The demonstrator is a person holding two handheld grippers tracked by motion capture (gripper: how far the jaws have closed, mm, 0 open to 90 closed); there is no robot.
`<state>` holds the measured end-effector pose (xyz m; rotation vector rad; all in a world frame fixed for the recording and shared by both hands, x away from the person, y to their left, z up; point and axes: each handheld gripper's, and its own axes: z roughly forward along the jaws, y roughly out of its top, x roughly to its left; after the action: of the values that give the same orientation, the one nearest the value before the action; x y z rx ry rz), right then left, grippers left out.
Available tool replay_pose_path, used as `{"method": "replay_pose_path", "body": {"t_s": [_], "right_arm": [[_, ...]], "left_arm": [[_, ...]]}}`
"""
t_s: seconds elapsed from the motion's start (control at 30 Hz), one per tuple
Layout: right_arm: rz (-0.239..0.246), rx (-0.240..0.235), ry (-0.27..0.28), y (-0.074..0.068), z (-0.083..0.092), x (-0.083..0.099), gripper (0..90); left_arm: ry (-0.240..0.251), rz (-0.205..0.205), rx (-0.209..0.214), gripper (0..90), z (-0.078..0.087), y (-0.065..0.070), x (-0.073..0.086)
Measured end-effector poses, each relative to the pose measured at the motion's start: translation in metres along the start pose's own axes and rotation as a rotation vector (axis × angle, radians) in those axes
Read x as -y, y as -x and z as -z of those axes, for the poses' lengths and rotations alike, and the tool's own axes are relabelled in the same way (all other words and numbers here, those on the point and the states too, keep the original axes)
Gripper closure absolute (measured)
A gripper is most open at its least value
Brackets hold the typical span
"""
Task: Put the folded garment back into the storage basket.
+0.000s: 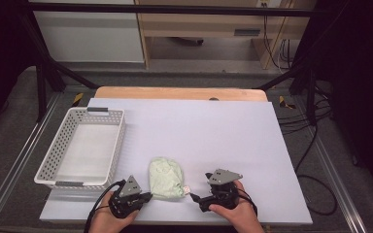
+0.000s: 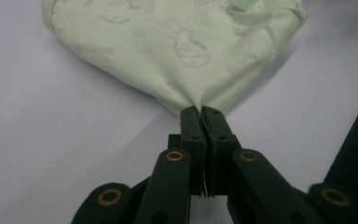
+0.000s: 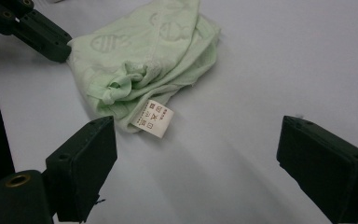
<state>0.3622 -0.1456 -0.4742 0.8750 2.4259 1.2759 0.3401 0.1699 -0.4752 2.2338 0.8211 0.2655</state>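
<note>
At the desk's (image 1: pixel 233 126) near edge, the left gripper (image 2: pixel 200 122) has its jaws pinched tight on a corner of the pale green towel (image 1: pixel 166 177); the right gripper (image 3: pixel 196 154) gapes wide beside its label (image 3: pixel 153 118). Farther left stands a white basket (image 1: pixel 53 158).

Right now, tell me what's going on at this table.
A person works a pale green cloth with two handheld grippers. The left gripper is shut on one corner of the cloth. The right gripper is open, its jaws wide apart just short of the corner with the white tag. A white basket sits on the table's left side.
</note>
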Motion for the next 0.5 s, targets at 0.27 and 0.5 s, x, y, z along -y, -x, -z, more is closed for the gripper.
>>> {"method": "replay_pose_path", "body": {"t_s": [0.27,0.5], "right_arm": [[-0.021,-0.011,0.018,0.002,0.002,0.001,10.9],[-0.01,-0.008,0.023,-0.001,0.002,0.0,10.2]], "left_arm": [[0.023,0.007,-0.04,66.2,0.003,0.001,-0.004],[0.07,0.006,-0.074,42.6,0.003,0.006,-0.021]]}}
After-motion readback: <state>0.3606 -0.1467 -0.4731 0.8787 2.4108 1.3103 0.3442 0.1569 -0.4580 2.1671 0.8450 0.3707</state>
